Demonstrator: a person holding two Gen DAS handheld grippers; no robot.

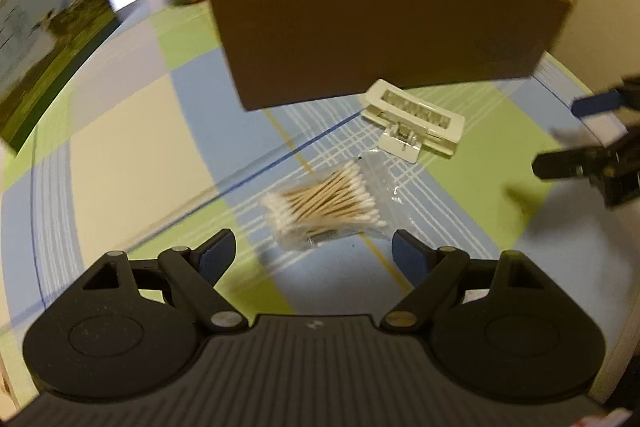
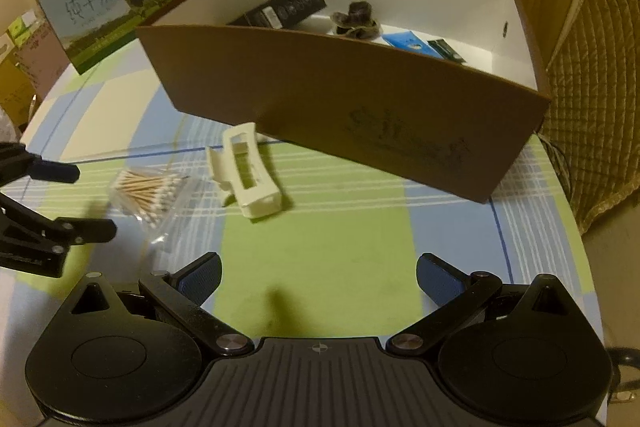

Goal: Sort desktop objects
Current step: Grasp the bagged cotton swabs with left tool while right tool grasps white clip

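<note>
Milk carton, blue-and-green printed cardboard (image 2: 116, 3), stands at the upper left of the right wrist frame. Left gripper (image 1: 314, 251) hangs with jaws spread and empty, low centre of its own frame, just short of the clear plastic bag of wooden cotton swabs (image 1: 324, 205). Bag lies on the blue, green and cream checked tablecloth (image 1: 120, 155), left of centre in the right wrist frame. Expected handling: very light, soft, slippery film; pinch across the swab bundle, not the loose flap. Cream plastic hair claw clip (image 2: 250, 173) lies just right of the bag, rigid and light, beside the near wall of the brown cardboard box with white interior (image 2: 360, 99). Right gripper (image 2: 318, 277), lower centre, is released, holding nothing.
</note>
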